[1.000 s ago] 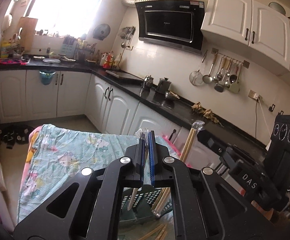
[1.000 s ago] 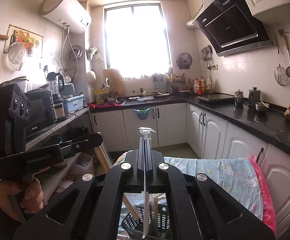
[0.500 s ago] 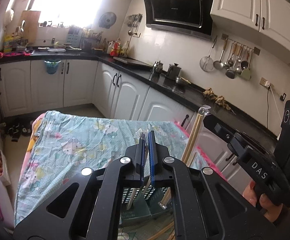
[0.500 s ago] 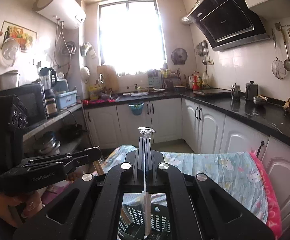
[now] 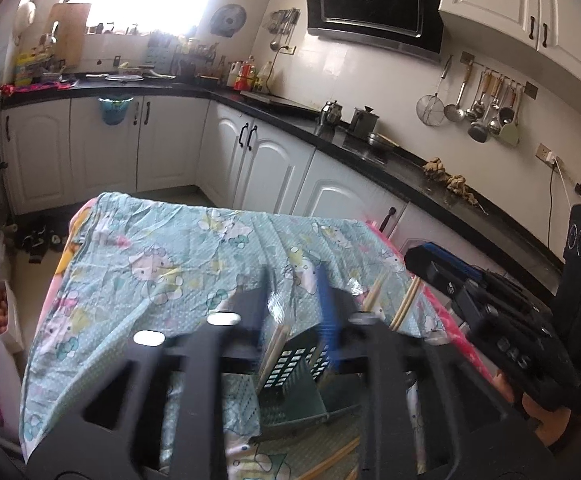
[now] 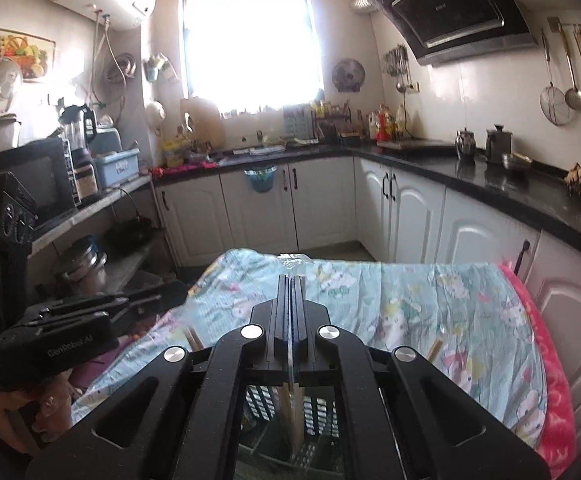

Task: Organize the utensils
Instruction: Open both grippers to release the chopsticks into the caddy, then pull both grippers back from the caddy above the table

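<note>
Both grippers over utensil basket [image 6: 286, 412].
L gripper [image 5: 294, 300] jaws apart, blurred, chopsticks [image 5: 374, 292] just beyond; R gripper [image 6: 291, 304] clamped on clear utensil [image 6: 291, 360], hanging into basket.

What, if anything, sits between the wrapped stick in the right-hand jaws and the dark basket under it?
Nothing visible. The wrapped stick hangs straight down from the right gripper, its lower end at the basket mouth; the other chopsticks lean off to the sides.

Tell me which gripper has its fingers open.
The left gripper: its fingers stand apart, while the right gripper is shut on a plastic-wrapped utensil.
</note>
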Motion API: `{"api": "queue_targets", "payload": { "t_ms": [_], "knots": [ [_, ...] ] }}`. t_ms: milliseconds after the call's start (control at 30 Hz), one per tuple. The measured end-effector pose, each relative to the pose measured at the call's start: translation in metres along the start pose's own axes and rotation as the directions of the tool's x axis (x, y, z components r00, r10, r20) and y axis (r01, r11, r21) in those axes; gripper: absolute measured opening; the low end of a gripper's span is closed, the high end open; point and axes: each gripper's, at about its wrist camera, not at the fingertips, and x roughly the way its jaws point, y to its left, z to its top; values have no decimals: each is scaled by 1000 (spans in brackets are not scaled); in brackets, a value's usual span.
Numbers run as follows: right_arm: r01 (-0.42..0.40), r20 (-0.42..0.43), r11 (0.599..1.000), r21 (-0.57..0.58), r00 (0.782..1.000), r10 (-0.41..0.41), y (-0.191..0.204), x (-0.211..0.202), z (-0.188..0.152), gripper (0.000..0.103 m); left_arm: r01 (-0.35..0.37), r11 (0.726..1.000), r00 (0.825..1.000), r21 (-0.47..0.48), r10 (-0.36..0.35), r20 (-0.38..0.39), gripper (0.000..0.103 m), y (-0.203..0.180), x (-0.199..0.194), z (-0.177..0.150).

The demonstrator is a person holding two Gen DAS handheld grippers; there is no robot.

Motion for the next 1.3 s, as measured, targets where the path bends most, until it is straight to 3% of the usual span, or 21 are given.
{"api": "queue_targets", "payload": {
  "t_ms": [33, 133, 200, 400, 733, 1300],
  "knots": [
    [3, -2, 1000, 6, 1000, -3, -1, 0, -2, 35, -1, 1000, 1000, -5, 1, 0, 32, 1, 0, -1],
    [13, -10, 1000, 13, 1000, -13, -2, -3, -7, 43, -11, 1000, 1000, -14, 11, 10, 44, 6, -5, -3],
    [23, -8, 1000, 9, 1000, -23, -3, -6, -9, 50, -21, 1000, 999, -23, 22, 27, 65, 9, -11, -3],
    [45, 11, 999, -8, 999, -45, -3, -21, -13, 63, -44, 997, 996, -66, 48, 75, 90, 20, -32, -2],
    [69, 42, 997, -27, 997, -67, -1, -46, -19, 76, -61, 992, 990, -108, 74, 121, 92, 31, -62, -4],
    [62, 41, 996, -64, 997, -60, 11, -77, -37, 79, -69, 992, 992, -104, 79, 97, 92, 32, -83, -35]
  ]
}}
